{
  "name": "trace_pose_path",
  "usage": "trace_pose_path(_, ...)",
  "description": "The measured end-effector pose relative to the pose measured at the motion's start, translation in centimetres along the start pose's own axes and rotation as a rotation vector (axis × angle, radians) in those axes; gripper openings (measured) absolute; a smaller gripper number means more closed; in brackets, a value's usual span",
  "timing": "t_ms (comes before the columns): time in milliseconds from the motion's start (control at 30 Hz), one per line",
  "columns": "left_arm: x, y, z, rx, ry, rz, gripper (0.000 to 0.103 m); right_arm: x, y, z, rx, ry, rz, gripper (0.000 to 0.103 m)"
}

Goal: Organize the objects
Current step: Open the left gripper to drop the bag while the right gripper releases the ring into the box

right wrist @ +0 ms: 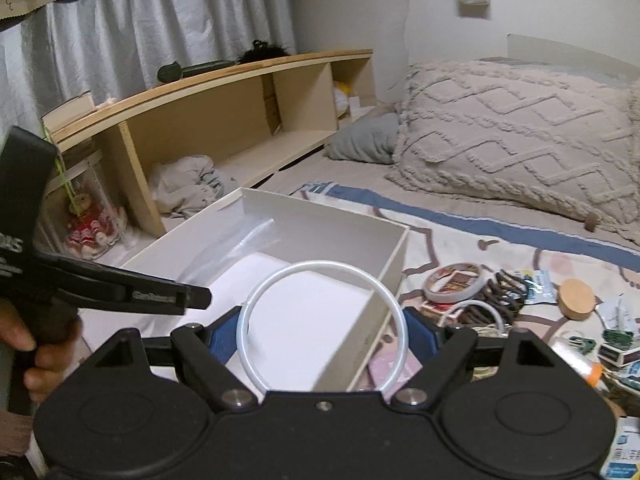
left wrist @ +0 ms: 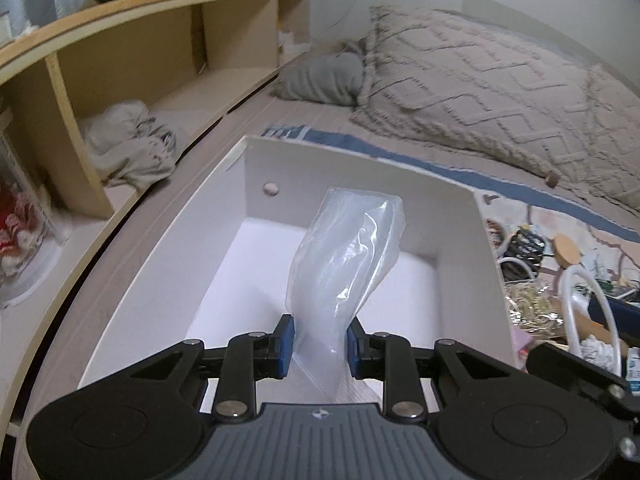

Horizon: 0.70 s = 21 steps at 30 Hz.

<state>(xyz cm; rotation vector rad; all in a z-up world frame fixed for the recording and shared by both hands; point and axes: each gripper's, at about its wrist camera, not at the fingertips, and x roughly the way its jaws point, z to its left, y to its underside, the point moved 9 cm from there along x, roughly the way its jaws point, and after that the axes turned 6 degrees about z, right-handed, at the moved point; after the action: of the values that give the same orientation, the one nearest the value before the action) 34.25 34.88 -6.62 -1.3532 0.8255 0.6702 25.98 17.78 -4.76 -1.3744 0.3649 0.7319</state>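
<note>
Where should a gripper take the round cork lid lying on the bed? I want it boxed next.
Grip the cork lid across its round edge, coming from above: it looks to lie flat on the blanket, so only the rim offers opposing sides.

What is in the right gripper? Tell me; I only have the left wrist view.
Observer: A white ring, clamped by its sides between the right gripper's blue pads.
Operator: Say where it sits against the white box.
Observer: From the right wrist it overlaps the white box's right wall, near end; its height above I cannot tell.
Operator: Report what holds my left gripper.
Observer: A hand wraps the handle of the left gripper, left of the box.
</note>
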Motion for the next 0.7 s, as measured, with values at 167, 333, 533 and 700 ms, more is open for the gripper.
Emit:
trace_pose_path(167,0.8,0.0,0.9,-0.026,-0.025,0.012,0.036,0.6,0.0,1.2,-0.021,-0.009,0.014,0.084)
trace_pose_path(333,1.6,0.3,2.0,-0.053,-0.081,0.037,0.06,1.2,0.1,2.1,-0.044,-0.006,0.028,0.084)
trace_pose_path(533,1.5,0.5,2.6,-0.076,-0.067,0.048,0.064,2.3,0.3,2.6,-0.06,-0.002,0.058,0.084)
trace_pose_path(700,0.9,0.3,3.0,-0.1,-0.044,0.042,0.066,3.4,0.6,3.2,-0.071,-0.003,0.093,0.084)
